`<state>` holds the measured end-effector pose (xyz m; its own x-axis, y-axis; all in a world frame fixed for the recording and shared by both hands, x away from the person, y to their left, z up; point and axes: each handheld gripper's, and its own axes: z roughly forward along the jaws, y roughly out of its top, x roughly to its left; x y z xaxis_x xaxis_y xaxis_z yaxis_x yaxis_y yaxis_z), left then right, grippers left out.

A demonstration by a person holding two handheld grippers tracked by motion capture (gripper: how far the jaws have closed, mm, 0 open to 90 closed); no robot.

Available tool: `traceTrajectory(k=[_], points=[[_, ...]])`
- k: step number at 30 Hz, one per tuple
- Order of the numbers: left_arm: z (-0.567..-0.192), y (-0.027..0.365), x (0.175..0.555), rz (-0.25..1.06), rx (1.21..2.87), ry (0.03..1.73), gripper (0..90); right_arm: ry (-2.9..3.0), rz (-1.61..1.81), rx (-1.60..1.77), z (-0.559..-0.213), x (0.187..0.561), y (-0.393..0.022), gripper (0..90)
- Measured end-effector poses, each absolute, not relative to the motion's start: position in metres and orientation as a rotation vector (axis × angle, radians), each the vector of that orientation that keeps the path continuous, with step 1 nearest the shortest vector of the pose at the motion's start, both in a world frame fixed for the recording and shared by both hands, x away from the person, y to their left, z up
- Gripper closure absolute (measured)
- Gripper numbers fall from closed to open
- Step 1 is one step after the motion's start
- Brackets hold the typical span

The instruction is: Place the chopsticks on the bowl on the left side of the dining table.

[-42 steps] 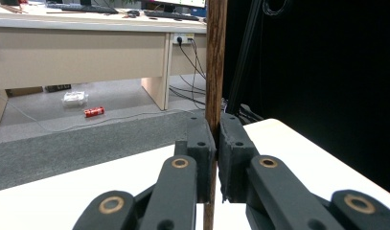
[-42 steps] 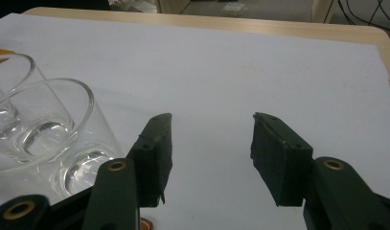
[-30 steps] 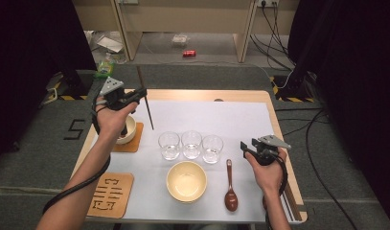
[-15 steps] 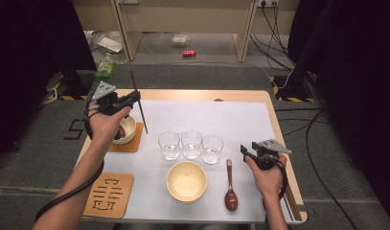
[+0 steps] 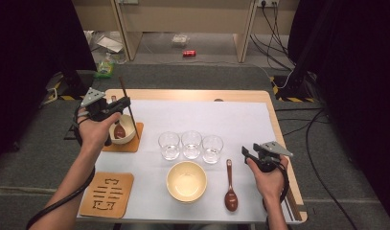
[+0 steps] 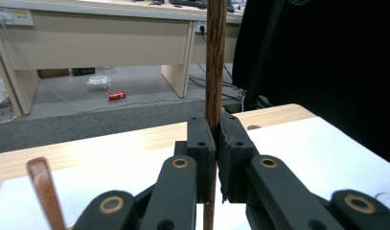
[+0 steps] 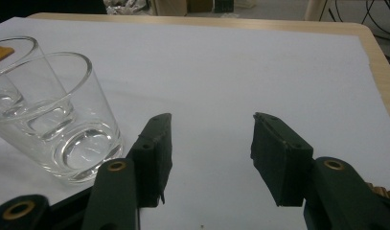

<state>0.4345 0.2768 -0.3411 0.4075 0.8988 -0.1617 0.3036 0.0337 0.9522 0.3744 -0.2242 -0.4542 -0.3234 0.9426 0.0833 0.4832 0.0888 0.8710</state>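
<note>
My left tool (image 5: 121, 102) is clenched on a stick (image 5: 129, 108): thin, dark brown, straight, with a wood grain that shows close up in the left gripper view, where it (image 6: 215, 57) stands upright between the two black jaws. From above it stands nearly upright, its top leaning slightly away from me, over the far left corner of the bench (image 5: 192, 95), just beside the small bowl (image 5: 127, 136) that sits on a brown mat (image 5: 135, 141). A brown spoon (image 5: 119, 130) rests in that bowl.

Against a second ago, my left hand (image 5: 94, 132) has carried the stick to the left and away from me, and it stands more upright.

Right of that come three glasses (image 5: 190, 145) in a row, a yellow bowl (image 5: 186, 180) and a second spoon (image 5: 230, 195). My right tool (image 5: 246, 154) is released, jaws apart with nothing between them, held just above the white sheet (image 7: 240, 72) beside the nearest glass (image 7: 63, 120); it has barely moved.

The stick's lower end is cut off at the bottom of the left gripper view, and its top runs past the upper edge. From above I cannot tell whether its lower tip touches the small bowl. The far spoon's handle (image 6: 45, 191) is all I see of it past my jaws.
</note>
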Motion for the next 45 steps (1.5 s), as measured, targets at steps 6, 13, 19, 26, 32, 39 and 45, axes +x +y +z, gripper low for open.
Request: traceTrajectory(k=[6, 13, 19, 26, 32, 39, 45], points=[[-0.342, 0.285, 0.428, 0.657, 1.512, 1.123, 84.4, 1.859, 1.166, 1.411, -0.456, 0.374, -0.225, 49.2], [-0.343, 0.294, 0.423, 0.664, 1.507, 1.137, 84.3, 1.853, 1.166, 1.413, -0.457, 0.374, -0.227, 48.8], [-0.344, 0.303, 0.419, 0.671, 1.5, 1.154, 84.4, 1.852, 1.166, 1.417, -0.457, 0.373, -0.227, 48.7], [-0.346, 0.311, 0.414, 0.68, 1.503, 1.167, 84.4, 1.846, 1.171, 1.411, -0.456, 0.373, -0.228, 48.6], [-0.348, 0.32, 0.411, 0.681, 1.49, 1.183, 84.4, 1.848, 1.171, 1.419, -0.456, 0.372, -0.229, 48.6], [-0.351, 0.33, 0.406, 0.688, 1.484, 1.206, 84.4, 1.845, 1.168, 1.424, -0.456, 0.372, -0.229, 48.7], [-0.353, 0.339, 0.405, 0.689, 1.477, 1.232, 84.4, 1.846, 1.164, 1.419, -0.456, 0.372, -0.23, 48.6]])
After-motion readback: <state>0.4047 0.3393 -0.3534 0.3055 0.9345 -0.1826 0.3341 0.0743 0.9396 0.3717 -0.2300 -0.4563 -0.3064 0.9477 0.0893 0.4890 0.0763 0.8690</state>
